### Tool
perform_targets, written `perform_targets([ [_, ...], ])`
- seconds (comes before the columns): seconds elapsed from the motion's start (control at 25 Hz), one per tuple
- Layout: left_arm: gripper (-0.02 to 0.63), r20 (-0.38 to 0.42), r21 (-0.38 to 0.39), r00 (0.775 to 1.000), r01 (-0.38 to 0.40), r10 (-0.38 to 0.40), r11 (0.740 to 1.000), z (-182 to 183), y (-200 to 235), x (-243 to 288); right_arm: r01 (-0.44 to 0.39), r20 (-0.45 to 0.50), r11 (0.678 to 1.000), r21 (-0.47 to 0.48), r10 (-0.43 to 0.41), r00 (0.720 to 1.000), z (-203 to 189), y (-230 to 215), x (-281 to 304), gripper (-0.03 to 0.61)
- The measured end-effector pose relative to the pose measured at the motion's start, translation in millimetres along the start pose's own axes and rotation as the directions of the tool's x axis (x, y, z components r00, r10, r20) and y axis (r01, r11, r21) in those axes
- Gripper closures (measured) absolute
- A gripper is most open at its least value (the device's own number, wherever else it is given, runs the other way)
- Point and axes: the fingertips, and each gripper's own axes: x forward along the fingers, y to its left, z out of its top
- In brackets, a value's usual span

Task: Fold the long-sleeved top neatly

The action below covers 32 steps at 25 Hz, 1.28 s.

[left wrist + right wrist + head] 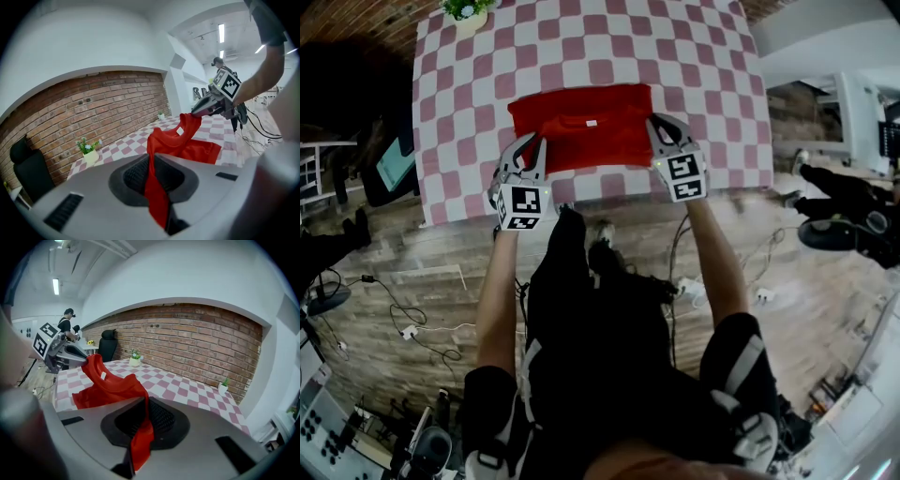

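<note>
The red top (581,127) lies near the front edge of the checkered table (694,56), its long axis running left to right and its collar side raised toward the person. The left gripper (532,145) and right gripper (656,122) each clench one near corner. Bare cloth spreads beyond the top, and a potted plant (467,11) stands at the far left corner.

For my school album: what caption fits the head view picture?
Left claw and right claw pinch the red top's edge above the checkered table.
</note>
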Motion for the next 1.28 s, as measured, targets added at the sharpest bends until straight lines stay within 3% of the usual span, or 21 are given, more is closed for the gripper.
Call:
perform_targets([
  [0.72, 0.581, -0.107, -0.075, 0.994, -0.011, 0.003, 0.997, -99.2, -66.9, -2.3, -0.037, -0.034, 0.999, 0.010, 0.037, 0.999, -97.7, 58.1, -13.8, 0.552],
  [1.28, 0.550, -0.180, -0.179, 0.982, 0.022, -0.055, 0.984, -138.8, -102.4, -16.1, -0.040, -0.121, 0.999, 0.031, 0.043, 0.992, -147.6, 81.2, -27.6, 0.551],
])
